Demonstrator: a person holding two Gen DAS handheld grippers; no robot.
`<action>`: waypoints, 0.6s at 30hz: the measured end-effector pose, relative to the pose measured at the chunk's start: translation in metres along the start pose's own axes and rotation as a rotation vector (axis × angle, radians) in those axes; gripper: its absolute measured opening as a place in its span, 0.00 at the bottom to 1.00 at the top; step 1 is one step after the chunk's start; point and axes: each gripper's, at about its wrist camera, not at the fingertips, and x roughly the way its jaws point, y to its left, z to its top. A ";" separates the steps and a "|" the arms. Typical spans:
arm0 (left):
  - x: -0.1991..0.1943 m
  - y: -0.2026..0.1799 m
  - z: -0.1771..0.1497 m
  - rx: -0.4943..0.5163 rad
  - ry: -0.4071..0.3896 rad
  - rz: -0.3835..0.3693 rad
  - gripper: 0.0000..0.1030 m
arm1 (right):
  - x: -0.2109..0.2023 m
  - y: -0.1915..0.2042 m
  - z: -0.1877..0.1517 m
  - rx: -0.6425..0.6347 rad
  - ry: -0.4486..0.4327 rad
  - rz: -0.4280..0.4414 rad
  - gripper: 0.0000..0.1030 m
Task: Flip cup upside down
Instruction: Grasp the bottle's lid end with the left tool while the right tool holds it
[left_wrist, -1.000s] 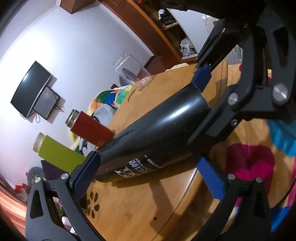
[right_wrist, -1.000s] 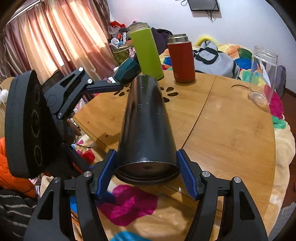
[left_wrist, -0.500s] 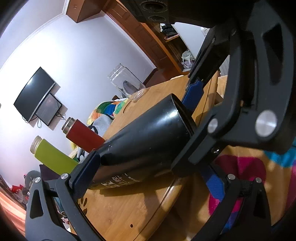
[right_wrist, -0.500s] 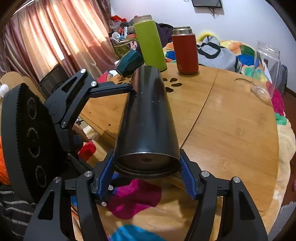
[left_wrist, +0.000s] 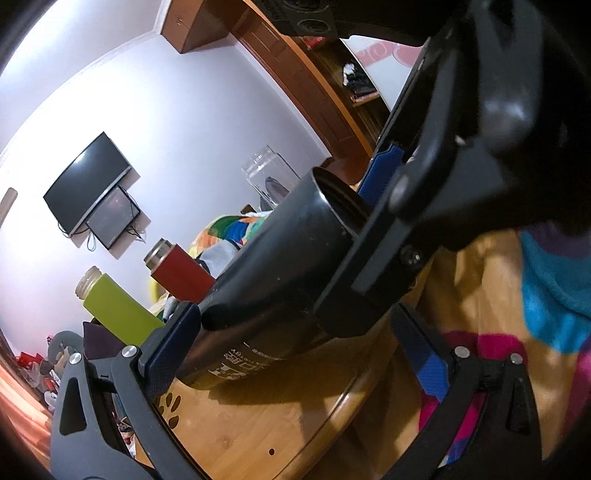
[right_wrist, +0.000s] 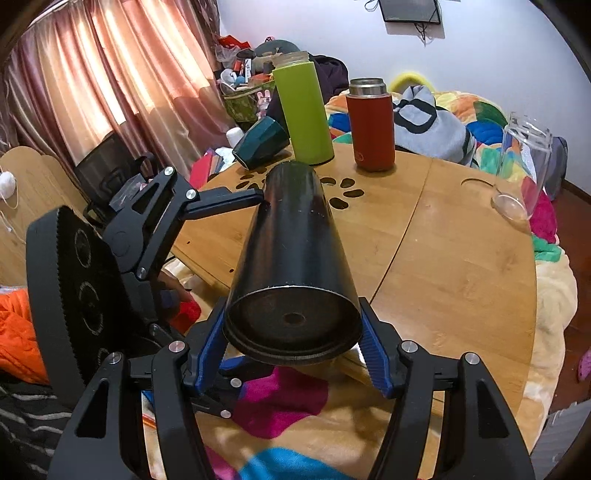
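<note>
A tall black cup (right_wrist: 291, 258) lies roughly horizontal in the air over the near edge of the round wooden table (right_wrist: 461, 266). My right gripper (right_wrist: 291, 350) is shut on its wide end, which faces the right wrist camera. In the left wrist view the cup (left_wrist: 273, 273) runs up to the right, its rim open. My left gripper (left_wrist: 295, 354) has its jaws spread wide; one blue pad (left_wrist: 170, 347) touches the cup's narrow end, the other pad (left_wrist: 424, 358) stands clear of it. The left gripper (right_wrist: 236, 195) also shows beside the cup's far end.
On the table's far side stand a green bottle (right_wrist: 303, 110), a red flask (right_wrist: 371, 123), a dark teal cup lying on its side (right_wrist: 260, 146) and a clear glass jar at the right edge (right_wrist: 522, 173). A colourful blanket (right_wrist: 280, 402) lies below the table's near edge.
The right gripper has tilted the cup so its wide end rises, and in the left view the rim now opens toward the camera. The left gripper's jaws have stayed spread.
</note>
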 end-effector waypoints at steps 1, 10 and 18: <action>-0.001 -0.001 0.000 -0.007 -0.007 0.001 1.00 | -0.001 0.001 0.002 0.000 0.005 0.001 0.59; -0.010 0.007 0.013 -0.050 -0.115 0.001 1.00 | -0.005 0.003 0.013 0.002 0.075 0.039 0.59; -0.010 0.007 0.013 -0.062 -0.159 -0.039 1.00 | -0.010 0.007 0.012 -0.041 0.126 0.038 0.60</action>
